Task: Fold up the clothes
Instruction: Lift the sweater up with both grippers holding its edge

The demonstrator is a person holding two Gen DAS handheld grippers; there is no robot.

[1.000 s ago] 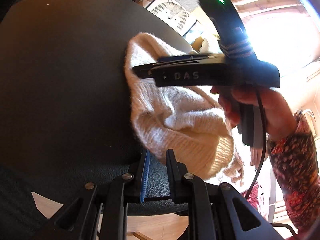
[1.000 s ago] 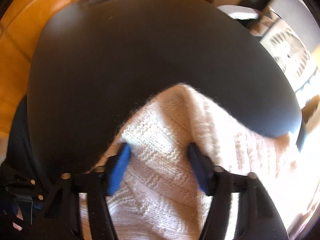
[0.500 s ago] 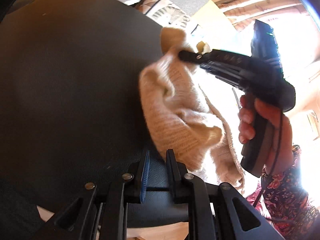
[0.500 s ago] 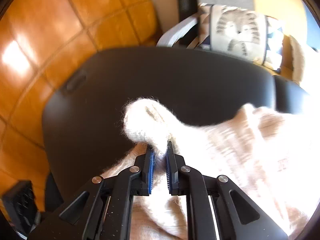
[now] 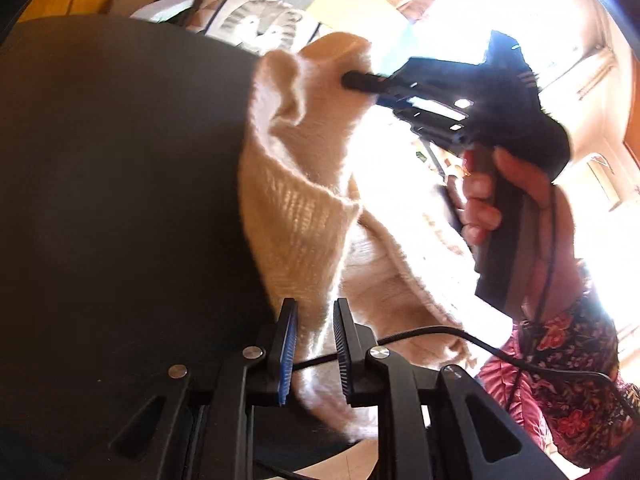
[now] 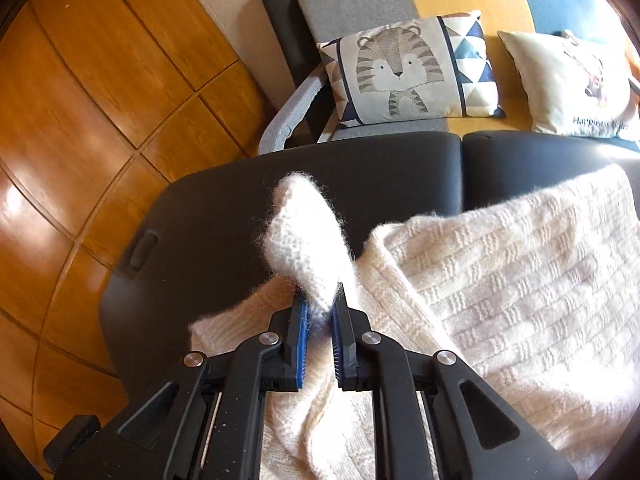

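Sweater, cream fuzzy cable-knit point(image 6: 520, 280), lies bunched on the black padded tabletop point(image 6: 224, 216), toward its near right part, some of it trailing over the near edge.

Nearest the sweater's hem: left gripper point(image 5: 314, 344). Its fingers point(image 5: 286, 350) stand narrowly apart with a fold of knit running between them; whether the pads press on it I cannot tell from the blurred left wrist view, so grasp unconfirmed.

On the sweater's far-left corner: right gripper point(image 6: 320, 336), fingers point(image 6: 301, 340) clenched on a raised, pinched peak of knit. Jaws have just been closing; cloth is clearly caught between the blue pads. The peak stands up from the fingers and leans away from them toward the far edge of the tabletop.

Long axis of the sweater, as judged: from that pinched corner out to the right across the tabletop, the bulk lying right of the right fingers. Left wrist view shows the cloth spanning from the left fingers up to the right gripper point(image 5: 360, 80), slack between.

Judgement: next move depends on both holds pulling apart along this axis.

Beyond the sweater: tiger-print cushion point(image 6: 408, 72) on a grey sofa point(image 6: 352, 0).
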